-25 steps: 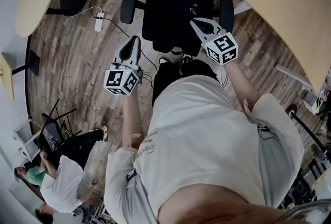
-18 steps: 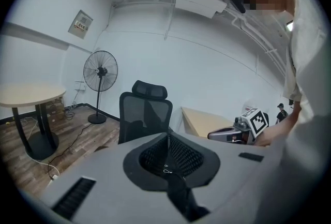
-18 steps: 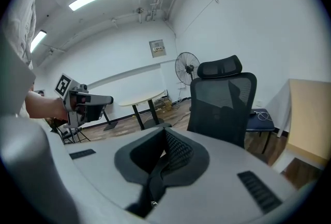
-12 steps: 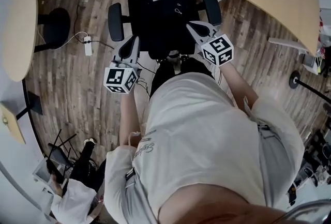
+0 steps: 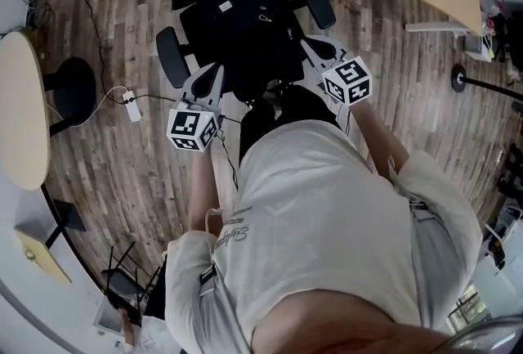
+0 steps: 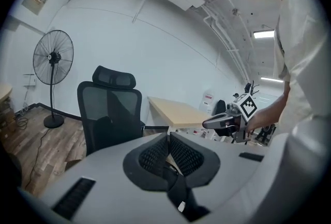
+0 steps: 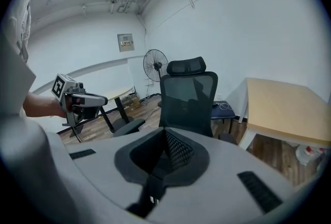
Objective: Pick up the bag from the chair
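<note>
Hovering short of the chair, the left tool and right tool are both clenched on nothing, so the pickup has not begun. The black bag lies on the seat just ahead of both tips. Armrests hem the approach; the floor outside each tool is open.

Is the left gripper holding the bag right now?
No, the left gripper has its jaws shut together with nothing between them, and the bag lies on the chair.
</note>
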Available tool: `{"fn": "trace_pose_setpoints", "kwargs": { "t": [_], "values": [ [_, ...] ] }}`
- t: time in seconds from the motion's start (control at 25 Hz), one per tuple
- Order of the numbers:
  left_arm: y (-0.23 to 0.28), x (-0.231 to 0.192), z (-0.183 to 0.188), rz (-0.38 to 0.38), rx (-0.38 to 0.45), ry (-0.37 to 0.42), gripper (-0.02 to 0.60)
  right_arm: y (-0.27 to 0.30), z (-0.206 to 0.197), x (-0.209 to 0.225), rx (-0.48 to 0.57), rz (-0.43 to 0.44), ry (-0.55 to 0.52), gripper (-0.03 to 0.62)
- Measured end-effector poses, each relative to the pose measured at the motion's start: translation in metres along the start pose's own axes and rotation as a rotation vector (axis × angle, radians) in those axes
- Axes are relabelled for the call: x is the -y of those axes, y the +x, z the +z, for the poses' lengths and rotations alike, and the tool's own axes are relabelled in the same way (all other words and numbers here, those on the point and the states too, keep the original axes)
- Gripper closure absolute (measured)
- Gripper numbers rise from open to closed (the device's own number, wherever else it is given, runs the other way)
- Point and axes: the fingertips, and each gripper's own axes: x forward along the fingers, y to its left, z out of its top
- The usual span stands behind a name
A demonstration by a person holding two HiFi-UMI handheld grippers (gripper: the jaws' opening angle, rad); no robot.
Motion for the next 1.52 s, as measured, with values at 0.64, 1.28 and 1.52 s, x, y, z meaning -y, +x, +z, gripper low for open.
{"fn": "trace_pose_setpoints", "kwargs": {
  "t": [0.64, 1.28, 1.52],
  "values": [
    [0.053, 0.032, -0.127, -0.141, -0.257, -0.156, 0.557, -0.01, -0.159, 0.031, -0.266, -0.024, 0.062, 0.6],
    [0.089, 0.016, -0.299, -0.087, -0.475, -0.354, 0.541, 0.07, -0.323, 0.052, -0.525, 0.139, 0.304, 0.561],
    [0.095, 0.002, -0.358, -0.046, -0.565, -0.443, 0.449, 0.086, -0.373, 0.042, -0.64, 0.25, 0.283, 0.48]
  ]
}}
